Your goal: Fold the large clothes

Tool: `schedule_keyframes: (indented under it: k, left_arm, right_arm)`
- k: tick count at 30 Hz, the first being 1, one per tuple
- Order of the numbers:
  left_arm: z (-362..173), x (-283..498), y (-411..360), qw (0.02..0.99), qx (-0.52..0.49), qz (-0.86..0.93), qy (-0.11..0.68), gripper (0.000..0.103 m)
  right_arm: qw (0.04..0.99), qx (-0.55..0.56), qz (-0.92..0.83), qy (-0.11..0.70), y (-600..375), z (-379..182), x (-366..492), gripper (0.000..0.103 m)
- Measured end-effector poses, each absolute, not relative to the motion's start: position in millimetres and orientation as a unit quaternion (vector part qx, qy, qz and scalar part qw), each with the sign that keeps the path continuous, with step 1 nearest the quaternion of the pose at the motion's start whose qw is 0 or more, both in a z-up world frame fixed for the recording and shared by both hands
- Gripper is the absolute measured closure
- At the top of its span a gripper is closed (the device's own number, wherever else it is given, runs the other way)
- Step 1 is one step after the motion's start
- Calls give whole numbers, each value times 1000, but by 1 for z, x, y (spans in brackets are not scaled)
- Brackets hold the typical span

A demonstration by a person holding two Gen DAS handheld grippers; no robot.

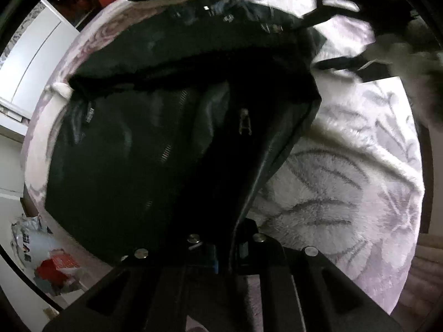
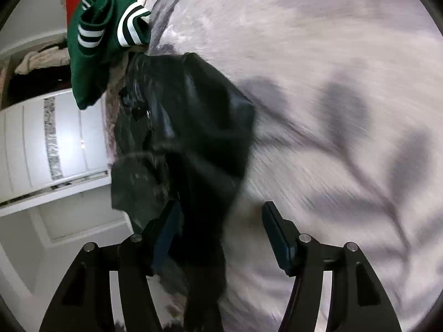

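Jacket: black, lies on flowered blanket.
Left gripper: closed, pinches jacket edge.
Right gripper: jaws apart, jacket cloth between, not pressed.

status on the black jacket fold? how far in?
Early-to-mid. Done: black jacket lies spread on the floral blanket, one part already turned over. In hand: left tongs shut on its edge; right tongs open, fabric between them ungripped. Left: remaining folds. The green striped garment is still unfolded.
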State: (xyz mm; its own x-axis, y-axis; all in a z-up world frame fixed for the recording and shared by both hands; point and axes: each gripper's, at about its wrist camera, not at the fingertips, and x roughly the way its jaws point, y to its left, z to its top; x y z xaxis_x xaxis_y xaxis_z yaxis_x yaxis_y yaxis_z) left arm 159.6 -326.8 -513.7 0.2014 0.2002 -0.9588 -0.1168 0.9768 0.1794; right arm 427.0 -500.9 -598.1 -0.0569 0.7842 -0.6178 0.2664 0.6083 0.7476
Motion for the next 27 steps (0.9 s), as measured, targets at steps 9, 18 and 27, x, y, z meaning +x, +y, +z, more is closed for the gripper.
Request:
schedule_keyframes:
  k: [9, 18, 27]
  left_arm:
    - [-463, 156, -276, 783, 4, 104, 613, 98]
    - [-419, 144, -177, 791, -97, 90, 598, 98]
    - [-456, 132, -18, 774, -186, 104, 596, 98]
  right_arm:
    - [589, 364, 221, 687, -443, -541, 450, 78]
    - [657, 178, 241, 691, -276, -406, 471, 80]
    - [653, 59, 200, 728, -68, -428, 480, 80]
